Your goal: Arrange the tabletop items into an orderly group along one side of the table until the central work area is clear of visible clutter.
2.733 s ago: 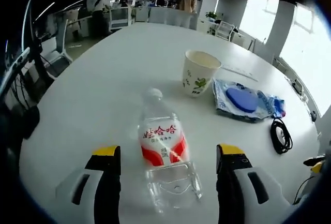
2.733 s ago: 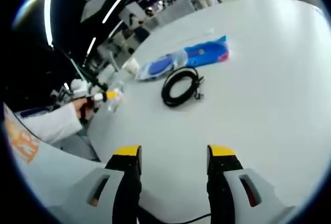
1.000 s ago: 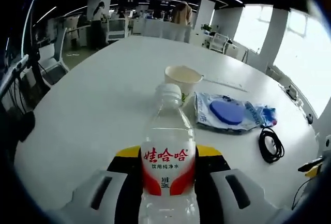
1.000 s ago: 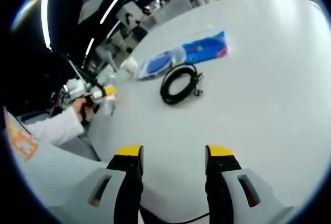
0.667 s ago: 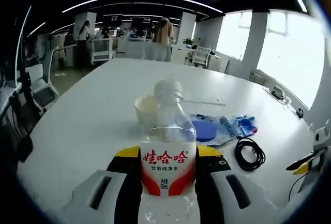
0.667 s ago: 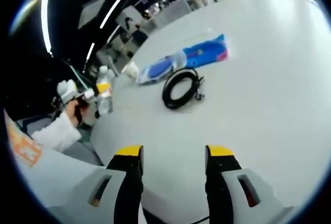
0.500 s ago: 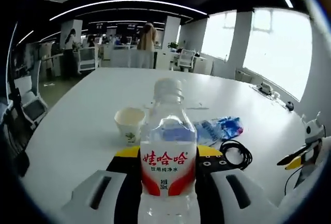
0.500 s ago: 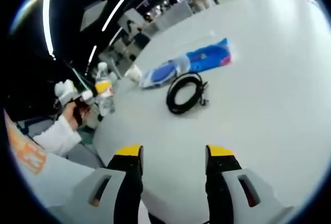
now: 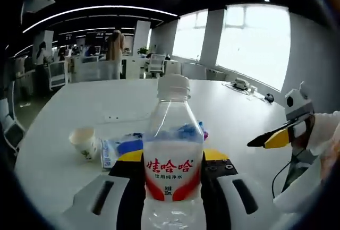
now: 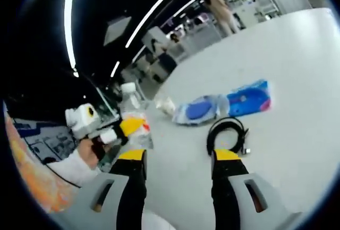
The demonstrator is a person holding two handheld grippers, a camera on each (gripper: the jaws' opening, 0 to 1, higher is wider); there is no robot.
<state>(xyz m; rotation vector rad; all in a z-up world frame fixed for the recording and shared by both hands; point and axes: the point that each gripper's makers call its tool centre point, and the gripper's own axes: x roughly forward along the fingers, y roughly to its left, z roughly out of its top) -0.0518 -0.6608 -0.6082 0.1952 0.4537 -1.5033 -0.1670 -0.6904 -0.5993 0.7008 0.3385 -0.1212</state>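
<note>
Lifted off the tabletop (image 9: 64, 108) since 2.7 s ago, when it lay on its side between spread fingers, the water bottle (image 9: 172, 155) now stands upright in the left gripper (image 9: 172, 158), raised clear of the surface. In the left gripper view its white cap is at the top and its red-and-white label faces the camera. The yellow-tipped fingers (image 9: 130, 155) press against the bottle from both sides at label height, closed tightly on it.

Left of the bottle in that view, a paper cup (image 9: 85, 142) stands upright on the tabletop. Just beside it lies a clear plastic bag with a blue disc inside (image 9: 119, 149), its far end hidden behind the bottle. At the right edge the right gripper (image 9: 279, 137) comes in, yellow-tipped, in a person's hand (image 9: 324, 150).

In the right gripper view, going left to right, a person's hand (image 10: 87, 153) in a white sleeve holds the left gripper (image 10: 125, 129) up above the tabletop's near edge, the bottle (image 10: 139, 131) clamped in it. The paper cup (image 10: 167, 105) comes next, then the plastic bag (image 10: 223, 105) lying flat, then a coiled black cable (image 10: 228, 133) just in front of the bag on the tabletop (image 10: 297, 70).

The right gripper (image 10: 175, 158) hovers over the tabletop, its fingers (image 10: 227, 158) spread wide with nothing between them; the cable sits just beyond the right finger's tip. The whole scene here has swung as the hand has turned, so bag and cable sit lower and nearer than 0.5 s ago.
</note>
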